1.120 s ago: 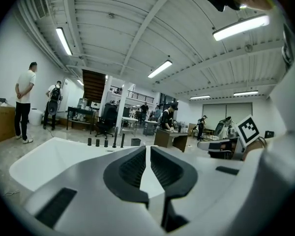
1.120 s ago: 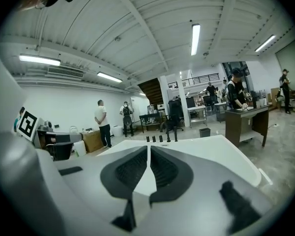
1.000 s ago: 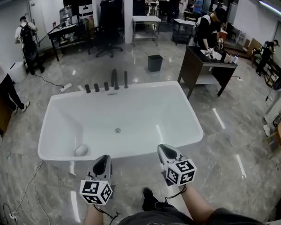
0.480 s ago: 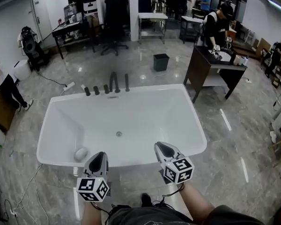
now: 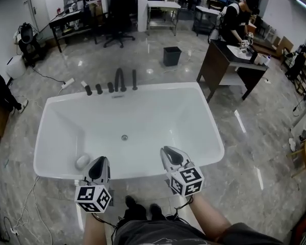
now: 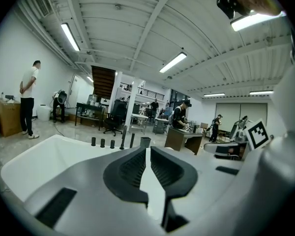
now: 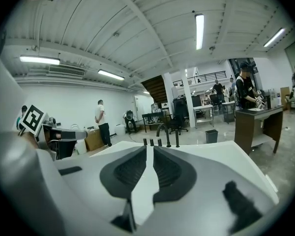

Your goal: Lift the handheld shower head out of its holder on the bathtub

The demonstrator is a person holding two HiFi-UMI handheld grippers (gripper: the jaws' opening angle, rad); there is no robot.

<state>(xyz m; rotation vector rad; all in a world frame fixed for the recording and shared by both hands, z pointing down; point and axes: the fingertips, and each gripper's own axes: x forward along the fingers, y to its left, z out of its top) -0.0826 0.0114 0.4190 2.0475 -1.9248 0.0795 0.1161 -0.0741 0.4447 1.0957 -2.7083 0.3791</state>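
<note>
The white bathtub point(image 5: 56, 137) fills the middle of the head view. On its far rim stand black fittings: three low knobs, an arched spout point(image 5: 119, 79) and the slim upright handheld shower head point(image 5: 134, 79) in its holder. My left gripper point(image 5: 100, 161) and right gripper point(image 5: 167, 151) hover side by side at the tub's near rim, both shut and empty, far from the fittings. In the left gripper view the left gripper point(image 6: 148, 148) points at the shower head point(image 6: 132, 140). In the right gripper view the right gripper point(image 7: 150, 146) points just left of the shower head point(image 7: 177, 138).
A white rounded object point(image 5: 82, 162) lies inside the tub near its front left corner. Beyond the tub stand a black bin point(image 5: 172, 55) and a dark desk point(image 5: 229, 68) with a person at it. Cables point(image 5: 20, 208) trail on the floor at left. Other people stand farther off.
Both grippers have moved forward together from in front of the tub to its near rim. The tub and fittings appear closer in the head view. The jaws stay shut.
</note>
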